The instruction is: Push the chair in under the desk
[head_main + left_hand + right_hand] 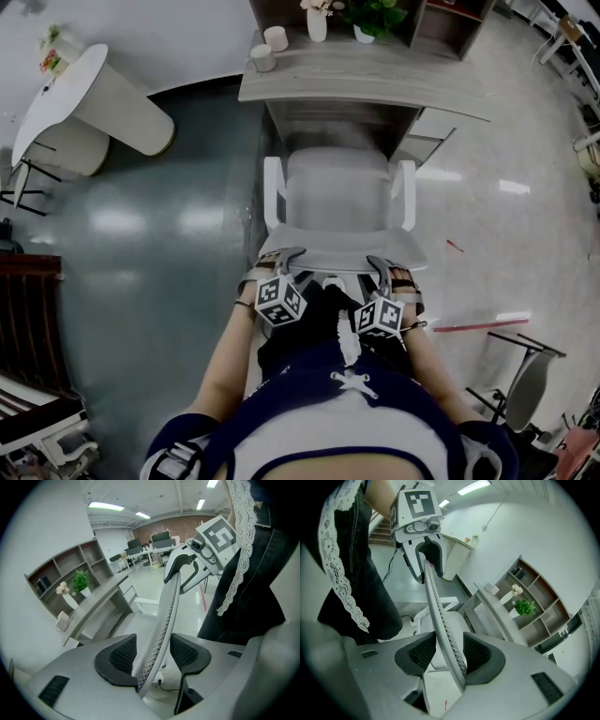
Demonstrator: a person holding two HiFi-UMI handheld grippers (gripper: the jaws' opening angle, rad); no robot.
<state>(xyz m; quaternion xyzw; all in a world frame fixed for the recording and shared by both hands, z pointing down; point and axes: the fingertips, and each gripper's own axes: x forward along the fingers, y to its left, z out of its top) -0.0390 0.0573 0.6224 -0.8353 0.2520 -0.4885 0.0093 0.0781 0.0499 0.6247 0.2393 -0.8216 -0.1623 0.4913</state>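
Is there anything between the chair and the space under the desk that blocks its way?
Nothing visible does. The chair sits straight before the opening of the desk, and the left claw and right claw straddle its backrest.

Head view: chair base and legs hidden beneath its seat. Seat's far edge indistinct against the underside of the counter. Shelf unit and plant cut off by top edge. Person's torso covers the chair's lower back. Left gripper view: dark item on the shelves too small to identify.
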